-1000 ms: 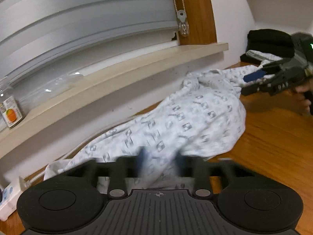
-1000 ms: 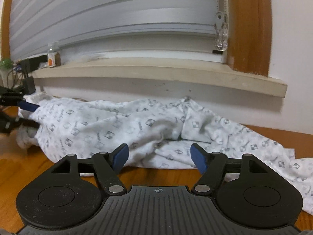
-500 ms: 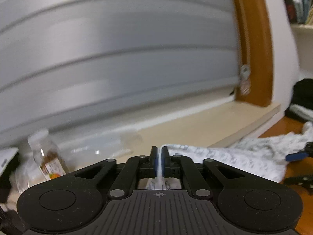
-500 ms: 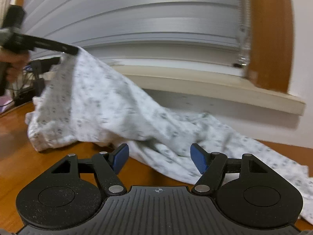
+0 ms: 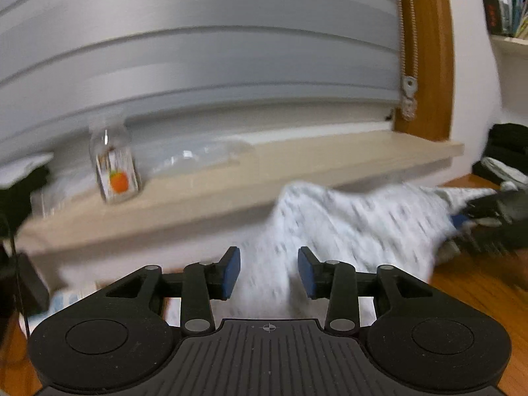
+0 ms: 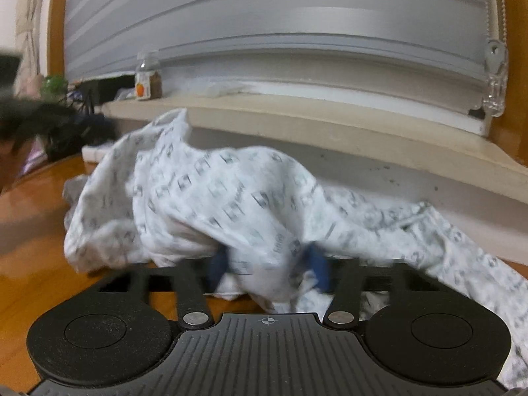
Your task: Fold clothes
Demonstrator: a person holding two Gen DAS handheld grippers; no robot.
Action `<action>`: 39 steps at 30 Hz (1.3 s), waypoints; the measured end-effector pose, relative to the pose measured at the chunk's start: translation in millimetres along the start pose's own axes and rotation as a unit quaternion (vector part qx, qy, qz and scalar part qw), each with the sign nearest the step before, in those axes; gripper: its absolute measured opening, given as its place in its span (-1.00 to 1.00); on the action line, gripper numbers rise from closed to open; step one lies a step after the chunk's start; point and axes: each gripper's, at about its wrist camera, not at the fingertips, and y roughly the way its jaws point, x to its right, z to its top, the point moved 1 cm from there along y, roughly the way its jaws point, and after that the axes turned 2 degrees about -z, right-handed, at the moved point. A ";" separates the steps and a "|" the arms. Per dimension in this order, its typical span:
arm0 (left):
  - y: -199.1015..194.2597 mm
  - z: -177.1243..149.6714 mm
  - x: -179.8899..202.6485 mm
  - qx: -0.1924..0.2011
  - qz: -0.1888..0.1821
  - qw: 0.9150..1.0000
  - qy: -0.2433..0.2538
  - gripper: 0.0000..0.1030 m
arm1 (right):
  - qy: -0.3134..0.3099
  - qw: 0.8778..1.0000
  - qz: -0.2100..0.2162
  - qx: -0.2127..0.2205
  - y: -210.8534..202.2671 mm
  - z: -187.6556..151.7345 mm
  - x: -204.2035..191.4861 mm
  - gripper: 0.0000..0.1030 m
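A white garment with a small grey square print (image 6: 231, 198) lies bunched on the wooden floor under the window sill; it also shows in the left wrist view (image 5: 356, 224). My left gripper (image 5: 268, 272) is open and empty, with the cloth just beyond its blue pads. My right gripper (image 6: 269, 269) is pushed into the cloth, its blue pads either side of a fold, jaws still apart and blurred. The right gripper also shows at the right edge of the left wrist view (image 5: 488, 221).
A beige window sill (image 5: 297, 171) runs along the wall with a small bottle (image 5: 114, 168) on it. Folded dark clothes (image 5: 508, 145) sit at the far right. Cables and dark items (image 6: 76, 128) lie at the left. Wooden floor (image 6: 33, 231) surrounds the garment.
My left gripper was shut on the cloth and held it up; now it is open and the cloth has dropped. My right gripper has moved forward into the garment.
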 end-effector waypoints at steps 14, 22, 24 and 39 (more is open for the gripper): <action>-7.3 -49.0 65.0 -0.050 -0.085 0.992 0.073 0.27 | 0.051 0.997 -0.057 0.028 35.5 41.7 29.3 -0.78; 32.2 -42.5 66.7 -0.089 -0.094 0.989 0.071 -0.91 | 0.035 0.998 -0.055 0.024 -4.1 28.9 45.4 -0.33; 22.9 -29.7 59.7 -0.064 -0.095 0.992 0.059 -0.92 | 0.022 0.998 -0.054 0.017 -21.7 20.0 53.7 -0.33; -33.8 43.2 4.4 0.049 -0.080 0.996 -0.006 -0.92 | -0.061 0.997 -0.032 -0.044 -26.9 -33.4 62.7 -0.10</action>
